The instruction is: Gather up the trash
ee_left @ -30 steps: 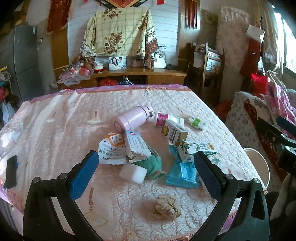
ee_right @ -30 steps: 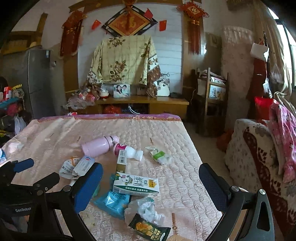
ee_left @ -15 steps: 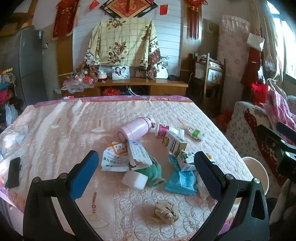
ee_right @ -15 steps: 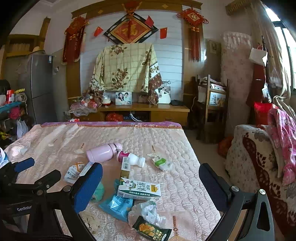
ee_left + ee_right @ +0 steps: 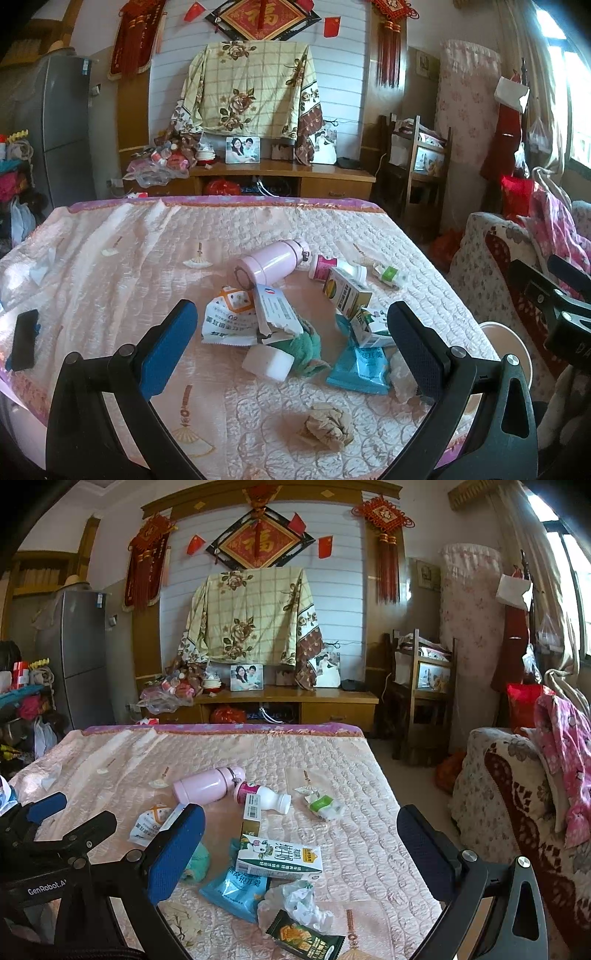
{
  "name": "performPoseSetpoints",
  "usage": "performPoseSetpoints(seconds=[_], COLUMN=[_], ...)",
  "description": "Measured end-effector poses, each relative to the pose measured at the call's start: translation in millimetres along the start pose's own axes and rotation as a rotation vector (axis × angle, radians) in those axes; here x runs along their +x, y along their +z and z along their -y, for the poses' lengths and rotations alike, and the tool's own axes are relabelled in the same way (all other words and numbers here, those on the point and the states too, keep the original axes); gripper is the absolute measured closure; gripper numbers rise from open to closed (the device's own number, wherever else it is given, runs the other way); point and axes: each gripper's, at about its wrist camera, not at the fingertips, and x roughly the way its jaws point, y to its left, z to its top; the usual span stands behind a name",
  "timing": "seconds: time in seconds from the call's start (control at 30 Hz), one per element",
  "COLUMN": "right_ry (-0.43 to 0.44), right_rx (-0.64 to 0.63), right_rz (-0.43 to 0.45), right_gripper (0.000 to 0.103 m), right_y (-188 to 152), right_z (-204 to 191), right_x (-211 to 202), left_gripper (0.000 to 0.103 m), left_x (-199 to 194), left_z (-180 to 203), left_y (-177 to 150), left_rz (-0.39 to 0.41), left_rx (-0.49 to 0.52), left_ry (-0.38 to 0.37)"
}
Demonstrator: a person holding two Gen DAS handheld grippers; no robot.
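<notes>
Above the littered surface [image 5: 110, 280], both tongs, left [image 5: 291, 343] and right [image 5: 301, 853], are hovering spread and empty, nothing collected yet; next comes closing on the crumpled paper [image 5: 327, 428].

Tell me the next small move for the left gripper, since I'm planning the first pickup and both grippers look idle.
Probably lower the left gripper, open and empty, onto the crumpled brown paper wad. It lies alone on the quilted cover, nearest the camera and clear of the pile, so it looks the easiest grab. The white bin sits beyond the right edge.
</notes>
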Motion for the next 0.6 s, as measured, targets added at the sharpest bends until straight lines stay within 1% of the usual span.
performPoseSetpoints(seconds=[0.6], right_ry=[0.002], right_rx=[0.006], right_rz=[-0.011], right_gripper=[0.000], right_y=[-0.8], right_z=[-4.1], right_x=[4.5], left_gripper=[0.001], left_x=[-1.1], left_z=[-0.4], left_y=[0.0], left_rz=[0.003], left_rx=[0.000], left_ry=[0.001])
